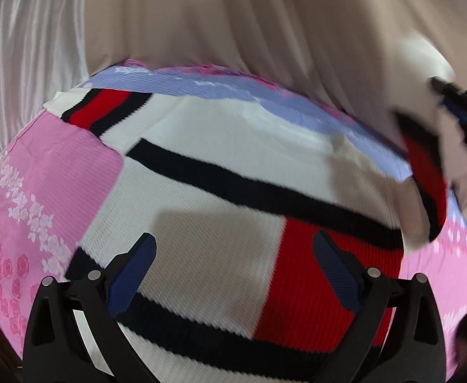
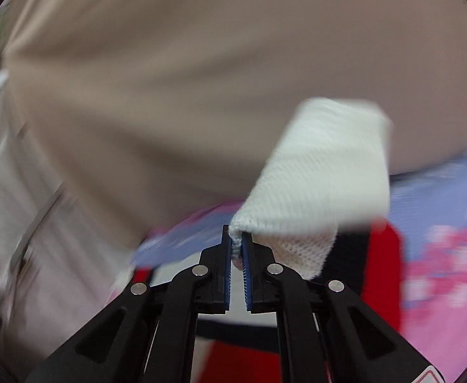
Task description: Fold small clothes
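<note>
Curtains (image 1: pixel 233 16) in beige fill the background of both wrist views, with a paler, shinier drape (image 1: pixel 26 63) hanging at the left of the left wrist view. Below them spreads a bedsheet (image 1: pixel 48 172), ribbed, pink with printed roses along its near left side and lavender-blue along its far edge.

On that sheet lies the knit sweater (image 1: pixel 217 166), cream with black bands and red blocks, spread flat and covering most of the middle of the sheet. One sleeve cuff (image 1: pixel 99 108), striped black and red with a cream end, reaches toward the far left corner of the sheet. The opposite sleeve (image 1: pixel 425 172) at the right side is lifted off the sheet and blurred.

The left gripper (image 1: pixel 233 255) hangs above the near part of the sweater's body, its blue-padded fingers (image 1: pixel 131 274) spread wide apart with nothing between them; cream knit and a red block show through the gap.

The right gripper (image 2: pixel 237 249) is clamped on the cream end of the sleeve (image 2: pixel 322 172): the knit edge is pinched between its blue pads (image 2: pixel 248 265), and the rest of the cuff stands up and to the right of the fingertips, clear of the sheet. In the left wrist view this gripper is only a dark, blurred shape at the far right edge.
</note>
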The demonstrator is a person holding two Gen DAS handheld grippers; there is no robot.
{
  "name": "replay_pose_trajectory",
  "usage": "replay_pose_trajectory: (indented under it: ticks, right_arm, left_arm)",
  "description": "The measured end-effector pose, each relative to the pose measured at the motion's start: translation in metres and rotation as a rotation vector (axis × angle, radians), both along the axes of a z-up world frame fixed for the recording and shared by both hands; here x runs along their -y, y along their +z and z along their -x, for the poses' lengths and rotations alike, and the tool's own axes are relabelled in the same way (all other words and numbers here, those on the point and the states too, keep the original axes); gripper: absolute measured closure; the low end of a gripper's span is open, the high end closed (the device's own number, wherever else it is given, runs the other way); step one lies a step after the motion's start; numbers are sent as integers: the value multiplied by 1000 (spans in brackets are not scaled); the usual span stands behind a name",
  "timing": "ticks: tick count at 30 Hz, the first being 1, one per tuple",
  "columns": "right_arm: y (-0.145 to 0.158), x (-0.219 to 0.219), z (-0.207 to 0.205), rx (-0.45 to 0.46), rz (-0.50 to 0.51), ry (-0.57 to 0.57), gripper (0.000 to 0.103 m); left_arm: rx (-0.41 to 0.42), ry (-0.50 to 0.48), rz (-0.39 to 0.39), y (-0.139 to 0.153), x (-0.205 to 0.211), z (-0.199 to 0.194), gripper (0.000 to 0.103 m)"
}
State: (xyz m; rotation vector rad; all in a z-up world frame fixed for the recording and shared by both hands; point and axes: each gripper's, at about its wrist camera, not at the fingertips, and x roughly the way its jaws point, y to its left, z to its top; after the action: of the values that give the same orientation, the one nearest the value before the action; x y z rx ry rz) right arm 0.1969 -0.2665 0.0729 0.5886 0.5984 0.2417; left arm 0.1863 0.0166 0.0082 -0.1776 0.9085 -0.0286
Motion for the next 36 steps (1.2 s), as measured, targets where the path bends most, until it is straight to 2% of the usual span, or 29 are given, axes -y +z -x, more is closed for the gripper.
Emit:
replay_pose_trajectory:
  ticks: [1,2,4,8,10,12,14,16,18,20,22,23,25,26,28,30,31,34,36]
  right_arm:
    - [-10,-33,-16,-16,17,74,89]
    - [-22,-53,-26,-36,46,109,82]
    - [-49,-73,-32,-97,83,100,79]
    - [-98,-37,16,-233,-19,-46,62]
    - [-118,-13,53,-325,-44,-132,61]
    - [-135,5,80,-382,-118,-188,61]
    - [-144,20,91,-390,-208,-218,61]
    - [-154,29,90,-372,-275,-238,58]
    - [-167,31,81,-372,-320,-259,54]
    - [-176,39,71,-370,-372,-290,55]
    - [-176,51,64,-337,-413,-337,73]
    - [-171,55,62,-312,-418,-362,92]
    - [-153,62,76,-220,-387,-433,93]
    - [-149,66,82,-206,-361,-451,93]
    - [-165,67,81,-279,-316,-457,93]
    - [-191,64,78,-398,-280,-453,93]
    - [-193,64,82,-386,-294,-452,94]
    - [-169,61,92,-393,-239,-459,91]
    - [-149,63,106,-383,-151,-514,89]
  left_arm:
    - [9,9,27,1,-10,-8,5]
    - [15,19,40,1,-16,-14,5]
    - [18,28,92,-5,-31,-34,5]
    - [-60,57,191,-34,-44,-82,5]
    - [-96,80,239,-54,-44,-108,5]
    - [-119,109,277,-68,-42,-124,5]
    - [-159,146,315,-83,-41,-139,9]
    - [-170,157,333,-91,-43,-149,28]
    - [-177,148,318,-94,-37,-158,71]
    - [-164,128,321,-89,-36,-166,94]
    - [-107,121,324,-74,-38,-169,96]
    - [-75,114,317,-66,-38,-169,96]
    - [-57,87,285,-63,-34,-170,97]
    - [-75,76,257,-69,-31,-170,97]
    - [-138,78,224,-91,-30,-171,97]
    - [-123,89,226,-100,-30,-165,97]
    - [-122,80,218,-99,-28,-164,97]
    - [-132,75,236,-101,-32,-168,97]
    - [-132,71,246,-100,-36,-166,96]
